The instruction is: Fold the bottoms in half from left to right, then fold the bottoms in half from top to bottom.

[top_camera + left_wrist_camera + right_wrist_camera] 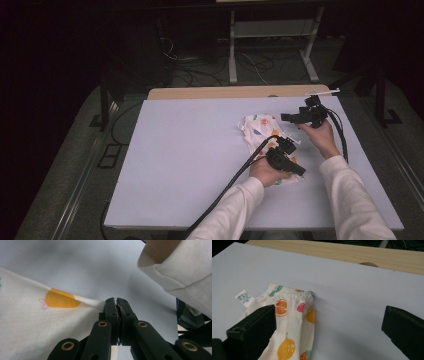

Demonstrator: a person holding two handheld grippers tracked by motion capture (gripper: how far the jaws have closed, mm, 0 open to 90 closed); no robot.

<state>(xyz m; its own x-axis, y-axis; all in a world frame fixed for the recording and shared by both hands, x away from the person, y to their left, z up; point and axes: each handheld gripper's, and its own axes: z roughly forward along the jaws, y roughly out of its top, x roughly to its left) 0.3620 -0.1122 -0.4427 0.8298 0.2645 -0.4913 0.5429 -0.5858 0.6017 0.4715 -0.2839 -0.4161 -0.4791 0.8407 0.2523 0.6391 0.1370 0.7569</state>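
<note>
Printed garment (265,142) lies on the tabletop (190,160), long axis running from its elastic waistband (294,295) at the far end toward the person. Left gripper (286,161) has its jaws clamped on the near edge. Right gripper (305,116) — jaws spread wide, empty — hovers just beside the waistband, nearer that end

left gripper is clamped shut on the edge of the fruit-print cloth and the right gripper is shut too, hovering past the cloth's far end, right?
Not quite: the right gripper is open, not shut. The right gripper view shows its two jaws standing wide apart with the fruit-print cloth and bare table between them. The rest holds: in the left gripper view the left gripper is clamped shut on the cloth's edge.
</note>
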